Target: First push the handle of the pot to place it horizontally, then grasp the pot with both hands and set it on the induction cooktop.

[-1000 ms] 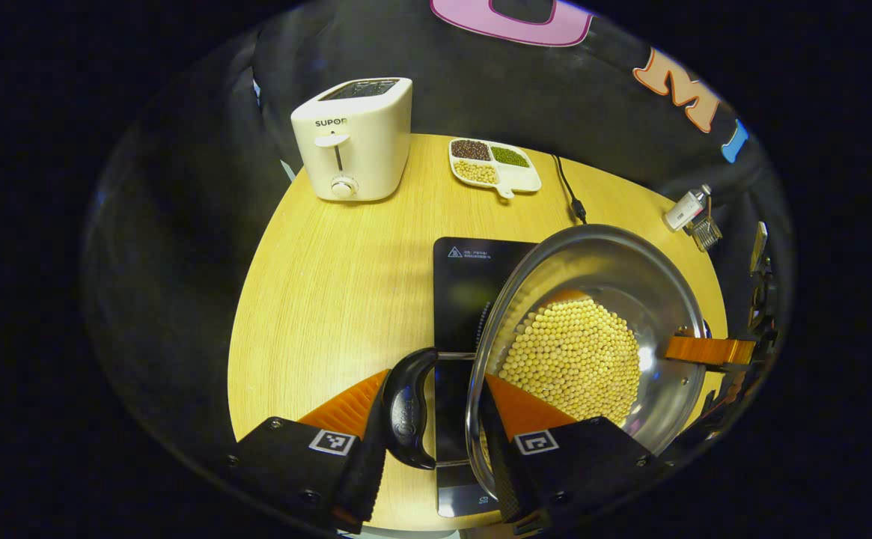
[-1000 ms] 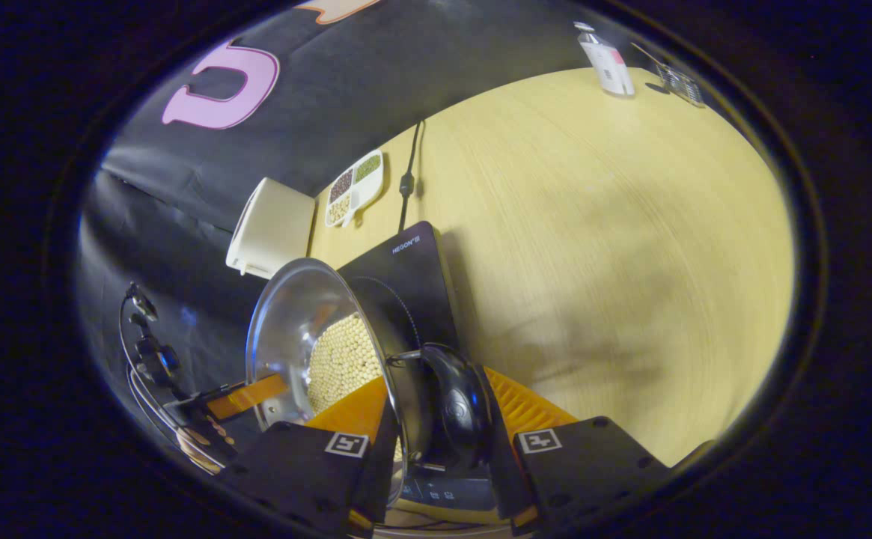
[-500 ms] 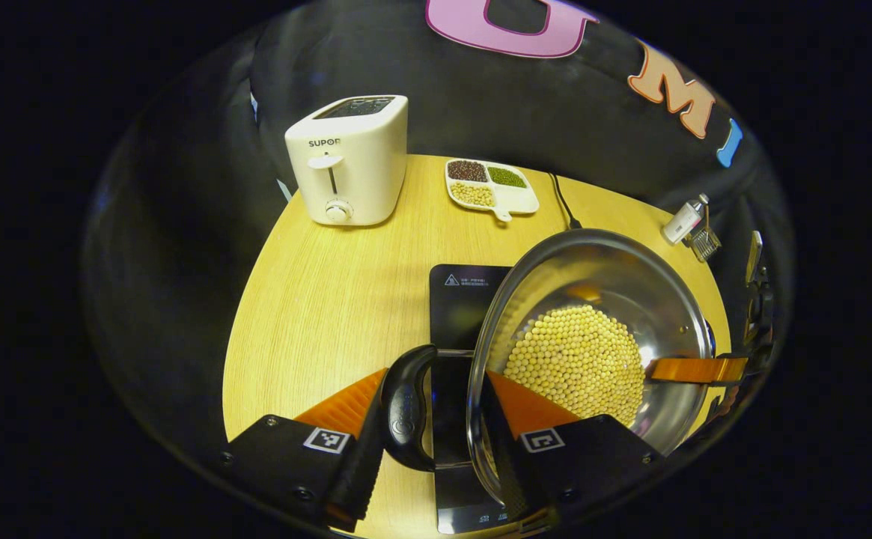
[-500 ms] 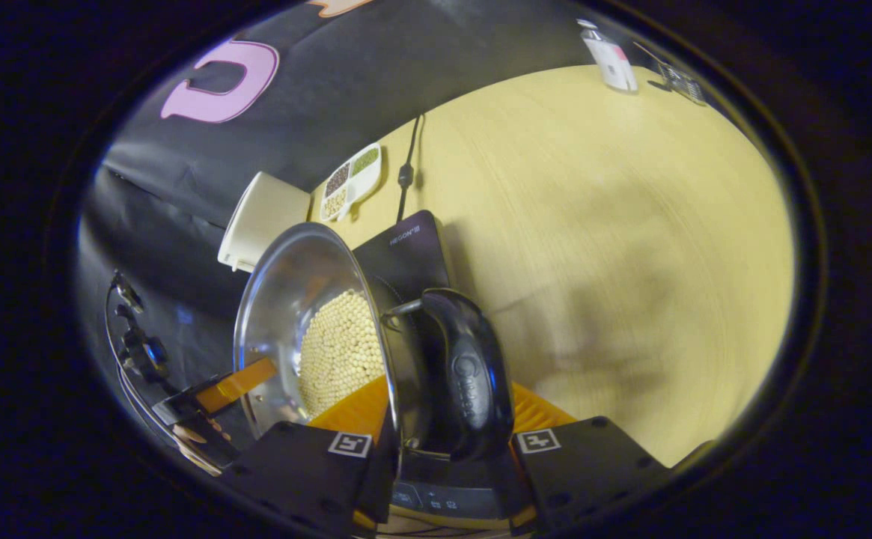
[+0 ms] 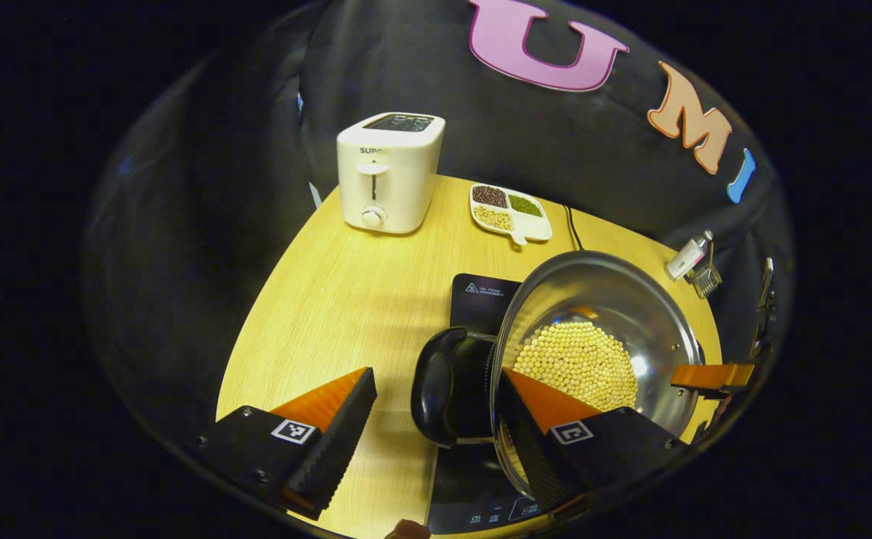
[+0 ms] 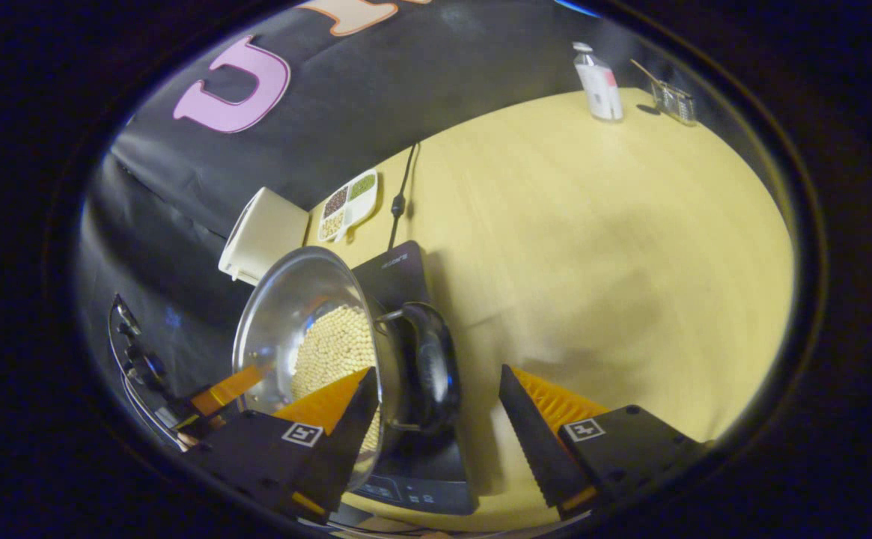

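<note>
Fingers of the left gripper [image 5: 432, 419] stand spread wide, one outside the pot's black side handle [image 5: 441, 385] and the other inside the rim, neither pressing. Likewise the right gripper [image 6: 436, 423] is spread, one finger inside the rim and the other apart on the bench [image 6: 593, 224] side of the opposite handle [image 6: 428, 367]. Filled with soybeans [image 5: 574, 363], the steel pot [image 5: 600, 288] sits on the black induction cooktop [image 5: 480, 292].
</note>
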`<state>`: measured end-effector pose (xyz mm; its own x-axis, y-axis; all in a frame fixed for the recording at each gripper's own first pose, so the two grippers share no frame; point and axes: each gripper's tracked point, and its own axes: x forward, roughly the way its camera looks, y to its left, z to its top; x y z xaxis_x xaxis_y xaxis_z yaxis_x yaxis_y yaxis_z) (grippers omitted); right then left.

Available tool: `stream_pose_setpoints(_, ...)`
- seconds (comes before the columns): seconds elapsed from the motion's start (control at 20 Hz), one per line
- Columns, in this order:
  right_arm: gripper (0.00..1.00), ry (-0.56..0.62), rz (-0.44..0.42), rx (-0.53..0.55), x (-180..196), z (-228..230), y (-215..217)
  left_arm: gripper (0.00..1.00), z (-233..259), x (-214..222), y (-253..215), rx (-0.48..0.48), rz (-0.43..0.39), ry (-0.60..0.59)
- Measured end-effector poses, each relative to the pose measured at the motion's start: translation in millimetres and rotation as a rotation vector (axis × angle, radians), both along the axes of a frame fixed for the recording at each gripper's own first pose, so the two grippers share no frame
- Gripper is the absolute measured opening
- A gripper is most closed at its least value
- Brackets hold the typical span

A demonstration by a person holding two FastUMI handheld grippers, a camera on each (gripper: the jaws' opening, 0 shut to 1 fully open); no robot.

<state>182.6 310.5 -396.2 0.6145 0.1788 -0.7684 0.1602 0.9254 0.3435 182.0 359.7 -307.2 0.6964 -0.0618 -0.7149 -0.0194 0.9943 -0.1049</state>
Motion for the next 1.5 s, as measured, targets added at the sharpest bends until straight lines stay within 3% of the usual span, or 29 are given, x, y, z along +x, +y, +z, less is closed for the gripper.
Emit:
stream_pose_setpoints(0.2,1.0,-0.068,-0.002,-0.045,-18,28,-12,1.0,13,-24,3,0.018,0.025,-0.026)
stream_pose_setpoints(0.25,0.94,-0.083,0.003,-0.074,-24,33,-18,1.0,19,-28,4,0.03,0.029,-0.042)
stream_pose_setpoints(0.35,0.94,-0.097,0.01,-0.101,-35,43,-30,1.0,31,-32,8,0.063,0.044,-0.082)
stream_pose_setpoints(0.4,1.0,-0.101,0.019,-0.103,-42,48,-33,1.0,36,-37,9,0.075,0.054,-0.095)
stream_pose_setpoints(0.5,0.95,-0.121,0.038,-0.111,-51,55,-42,1.0,50,-43,9,0.115,0.083,-0.123)
stream_pose_setpoints(0.6,0.95,-0.148,0.052,-0.115,-59,65,-54,0.98,65,-54,9,0.168,0.121,-0.158)
stream_pose_setpoints(0.65,1.0,-0.165,0.061,-0.119,-64,71,-64,0.98,75,-62,6,0.192,0.141,-0.175)
stream_pose_setpoints(0.7,0.94,-0.182,0.072,-0.132,-70,79,-73,0.98,84,-69,0,0.216,0.158,-0.195)
stream_pose_setpoints(0.75,1.0,-0.202,0.086,-0.148,-75,88,-85,0.98,94,-77,-10,0.238,0.174,-0.218)
stream_pose_setpoints(0.8,0.94,-0.223,0.1,-0.162,-80,97,-94,0.98,105,-84,-22,0.255,0.183,-0.244)
stream_pose_setpoints(0.85,1.0,-0.251,0.116,-0.172,-84,110,-101,0.98,117,-91,-37,0.273,0.193,-0.269)
stream_pose_setpoints(0.9,0.93,-0.285,0.132,-0.18,-88,125,-111,0.98,128,-98,-54,0.278,0.201,-0.299)
stream_pose_setpoints(1.0,0.94,-0.367,0.165,-0.204,-95,161,-132,0.97,156,-110,-102,0.268,0.198,-0.368)
stream_pose_setpoints(1.05,1.0,-0.411,0.179,-0.214,-96,182,-143,0.97,173,-113,-126,0.256,0.195,-0.402)
stream_pose_setpoints(1.1,0.94,-0.456,0.194,-0.22,-100,201,-153,0.97,189,-117,-149,0.236,0.191,-0.447)
stream_pose_setpoints(1.15,1.0,-0.503,0.205,-0.23,-104,222,-162,0.97,204,-120,-173,0.216,0.189,-0.48)
stream_pose_setpoints(1.2,1.0,-0.55,0.207,-0.249,-108,242,-176,0.96,216,-120,-197,0.196,0.187,-0.513)
stream_pose_setpoints(1.25,0.93,-0.598,0.201,-0.276,-112,262,-189,0.96,231,-123,-219,0.183,0.181,-0.549)
stream_pose_setpoints(1.5,0.93,-0.78,0.18,-0.392,-148,344,-233,0.94,283,-143,-298,0.232,0.128,-0.691)
